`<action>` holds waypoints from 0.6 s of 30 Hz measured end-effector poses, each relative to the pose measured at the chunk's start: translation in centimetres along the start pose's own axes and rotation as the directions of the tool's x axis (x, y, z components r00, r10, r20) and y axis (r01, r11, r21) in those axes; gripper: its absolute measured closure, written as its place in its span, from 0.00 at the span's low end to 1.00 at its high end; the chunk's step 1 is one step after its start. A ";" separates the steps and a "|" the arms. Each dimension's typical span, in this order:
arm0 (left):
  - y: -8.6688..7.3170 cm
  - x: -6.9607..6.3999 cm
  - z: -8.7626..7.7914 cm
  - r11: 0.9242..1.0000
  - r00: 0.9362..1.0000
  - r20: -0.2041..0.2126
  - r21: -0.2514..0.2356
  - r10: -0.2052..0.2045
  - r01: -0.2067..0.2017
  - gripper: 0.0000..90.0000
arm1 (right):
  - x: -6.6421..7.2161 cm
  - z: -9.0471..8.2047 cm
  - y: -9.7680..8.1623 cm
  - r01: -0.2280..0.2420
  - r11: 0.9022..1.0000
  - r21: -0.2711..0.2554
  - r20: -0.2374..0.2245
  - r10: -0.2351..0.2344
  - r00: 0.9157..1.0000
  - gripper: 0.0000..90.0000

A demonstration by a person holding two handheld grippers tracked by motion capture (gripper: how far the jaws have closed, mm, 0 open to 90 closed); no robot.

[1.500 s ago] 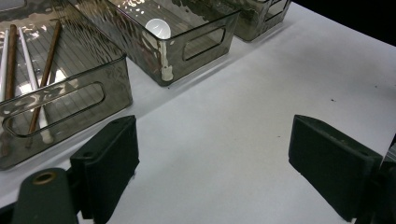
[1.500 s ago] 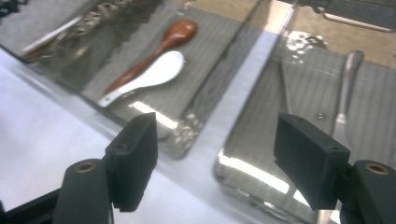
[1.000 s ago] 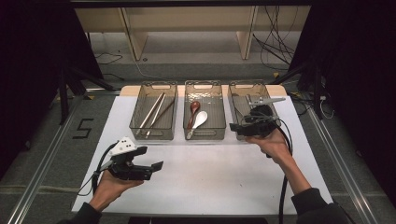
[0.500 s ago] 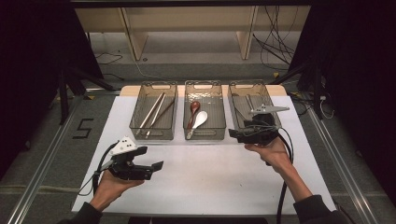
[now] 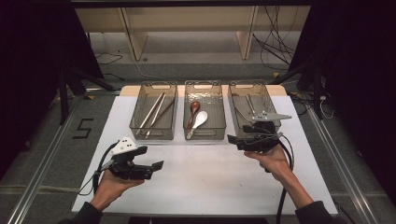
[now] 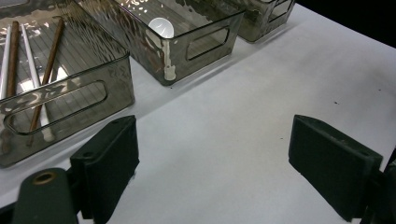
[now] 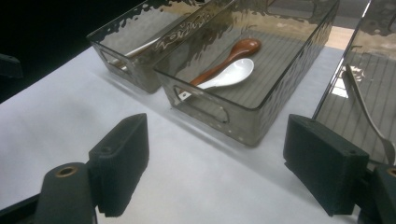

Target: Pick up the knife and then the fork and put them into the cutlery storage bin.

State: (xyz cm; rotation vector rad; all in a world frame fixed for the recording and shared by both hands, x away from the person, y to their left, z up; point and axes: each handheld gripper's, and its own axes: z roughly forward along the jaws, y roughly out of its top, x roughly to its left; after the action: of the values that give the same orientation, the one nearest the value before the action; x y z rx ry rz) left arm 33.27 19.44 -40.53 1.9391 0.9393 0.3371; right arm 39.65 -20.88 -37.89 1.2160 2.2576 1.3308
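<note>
Left gripper [image 5: 156, 165] released, right gripper [image 5: 232, 139] released, possibly a fork [image 7: 366, 109] in right bin [image 5: 239, 116]

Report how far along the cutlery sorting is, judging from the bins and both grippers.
Looks done: chopsticks lie in the left bin, a brown spoon and a white spoon in the middle bin, metal cutlery in the right bin. In hand: nothing; the left gripper and right gripper are open and empty. Left: no loose cutlery shows on the white table, so sorting appears complete.
</note>
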 end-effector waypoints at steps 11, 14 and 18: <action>-0.2 0.1 -0.4 1.000 1.000 0.002 -0.009 -0.001 0.001 0.17 | 0.7 -1.1 -2.2 -0.008 0.999 -0.035 -0.010 0.008 1.000 0.25; -0.1 0.0 -0.4 1.000 1.000 0.002 -0.010 0.003 -0.003 0.17 | 0.9 -1.4 -2.8 -0.007 0.999 -0.035 -0.013 0.006 1.000 0.25; -0.1 0.0 -0.4 1.000 1.000 0.003 -0.012 0.004 -0.004 0.17 | 1.4 -1.8 -3.6 -0.003 0.999 -0.036 -0.017 0.002 1.000 0.25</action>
State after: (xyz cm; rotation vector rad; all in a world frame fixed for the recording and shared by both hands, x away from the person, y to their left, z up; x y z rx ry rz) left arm 32.96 19.69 -40.41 1.9307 0.9296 0.3409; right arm 35.82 -21.74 -39.52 1.2008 2.2349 1.3818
